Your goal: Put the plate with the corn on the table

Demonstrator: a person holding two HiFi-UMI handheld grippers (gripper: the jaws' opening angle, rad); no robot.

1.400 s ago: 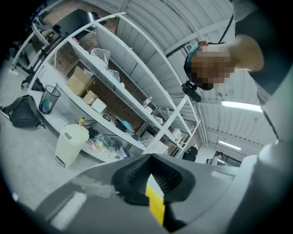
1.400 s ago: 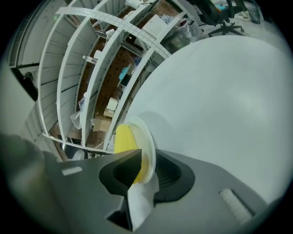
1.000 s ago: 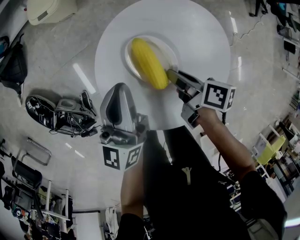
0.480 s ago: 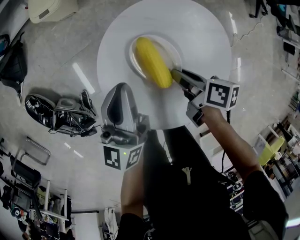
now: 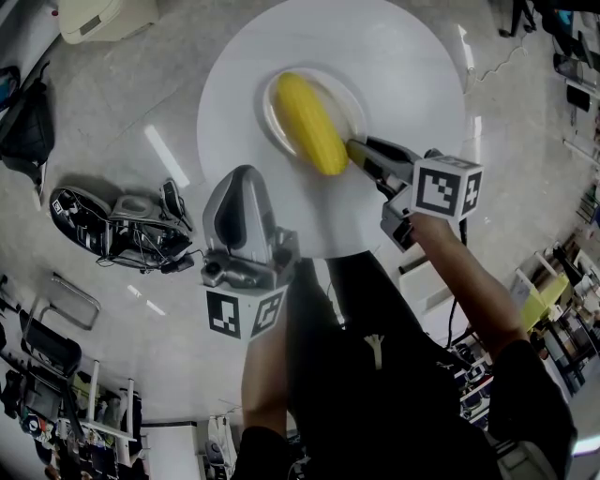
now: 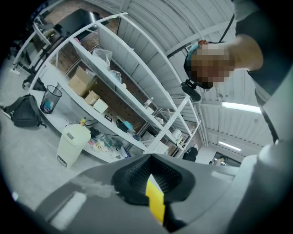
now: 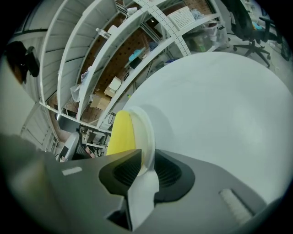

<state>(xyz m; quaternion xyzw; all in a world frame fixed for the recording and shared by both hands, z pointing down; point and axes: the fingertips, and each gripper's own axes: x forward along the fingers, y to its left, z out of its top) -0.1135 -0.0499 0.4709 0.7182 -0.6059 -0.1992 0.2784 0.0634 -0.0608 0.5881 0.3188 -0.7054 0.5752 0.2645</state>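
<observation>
A white plate [image 5: 349, 108] bearing a yellow corn cob [image 5: 309, 122] is low over the round white table [image 5: 403, 56]; I cannot tell whether it touches. My right gripper [image 5: 354, 148] is shut on the plate's near rim. The right gripper view shows the plate [image 7: 145, 132] edge-on between the right gripper [image 7: 143, 165] jaws, with the corn [image 7: 121, 132] beside it and the table [image 7: 219, 105] beyond. My left gripper [image 5: 242, 178] hangs at the table's near-left edge, away from the plate. The left gripper [image 6: 153, 176] is shut, with only a thin yellow strip [image 6: 155, 201] between its pads.
A white bin [image 5: 94, 19], a black bag [image 5: 28, 122] and a heap of dark gear [image 5: 112, 225] lie on the floor left of the table. Office chairs stand at the far right. Long shelves [image 6: 114, 91] with boxes fill the left gripper view.
The right gripper and the plate with the corn have shifted slightly to the right over the table. The left gripper has stayed where it was.
</observation>
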